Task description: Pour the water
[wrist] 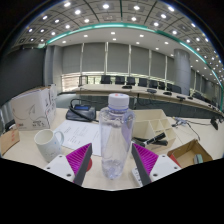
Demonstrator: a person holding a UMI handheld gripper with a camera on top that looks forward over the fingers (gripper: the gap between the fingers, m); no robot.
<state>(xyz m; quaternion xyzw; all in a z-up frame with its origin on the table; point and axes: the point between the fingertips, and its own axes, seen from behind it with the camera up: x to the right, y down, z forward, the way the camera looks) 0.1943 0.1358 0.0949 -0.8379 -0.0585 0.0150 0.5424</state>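
A clear plastic water bottle point(116, 125) with a white cap stands upright between my fingers, its base low between the magenta pads. My gripper point(113, 150) is shut on the bottle, with both pads against its lower sides. A little water shows at the bottom of the bottle. A white mug point(47, 143) stands on the table point(100, 178) to the left of the left finger point(82, 160), apart from the bottle.
A white cardboard box point(35, 106) sits behind the mug at the left. Papers point(82, 130) and a dark device point(81, 112) lie beyond the bottle. An open brown box point(190, 152) and a tool point(160, 137) lie to the right. Office desks and chairs fill the background.
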